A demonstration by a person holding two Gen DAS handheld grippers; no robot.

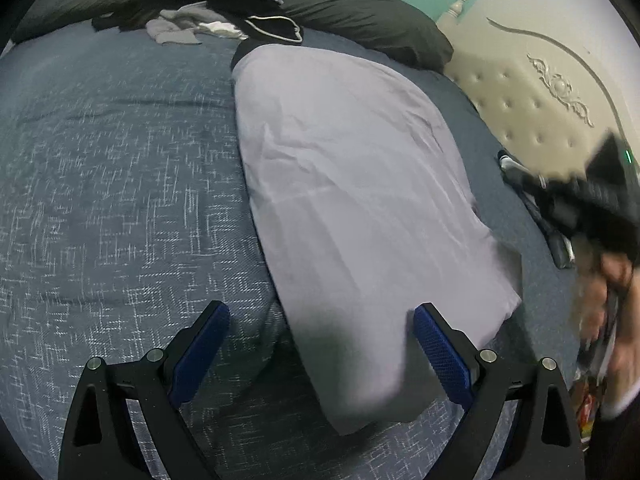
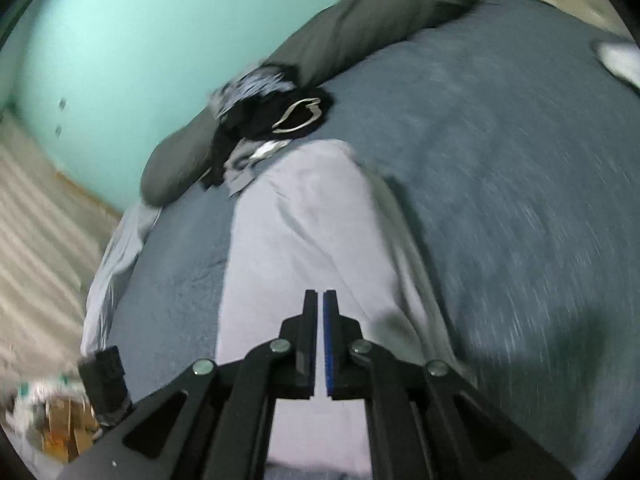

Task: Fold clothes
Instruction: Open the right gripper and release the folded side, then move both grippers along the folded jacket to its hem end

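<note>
I take the lilac garment as my landmark: it lies flat and lengthwise on the blue-grey bedspread, folded into a long strip. My left gripper hangs just above its near end with the jaws spread wide; the right-hand blue pad sits over the cloth, the other over bare bedspread, and nothing is pinched between them.

My right gripper points along the same garment, jaws pressed together with only a thin slit between the pads. A ridge of the cloth rises on the right side towards the fingers, but the picture is smeared by motion, so I cannot say whether any fabric is caught in that slit; it looks empty to me.

Beyond the garment's far end sits a pile of unfolded clothes: black pieces, a grey one, something with a white cord. It touches or nearly touches the far edge. Behind the pile a dark pillow runs along the teal wall. To the right of the garment, against the cream tufted headboard, lie a few dark small items, well apart from it. A hand shows blurred at the left camera's right edge.

I see no basket or bin.
</note>
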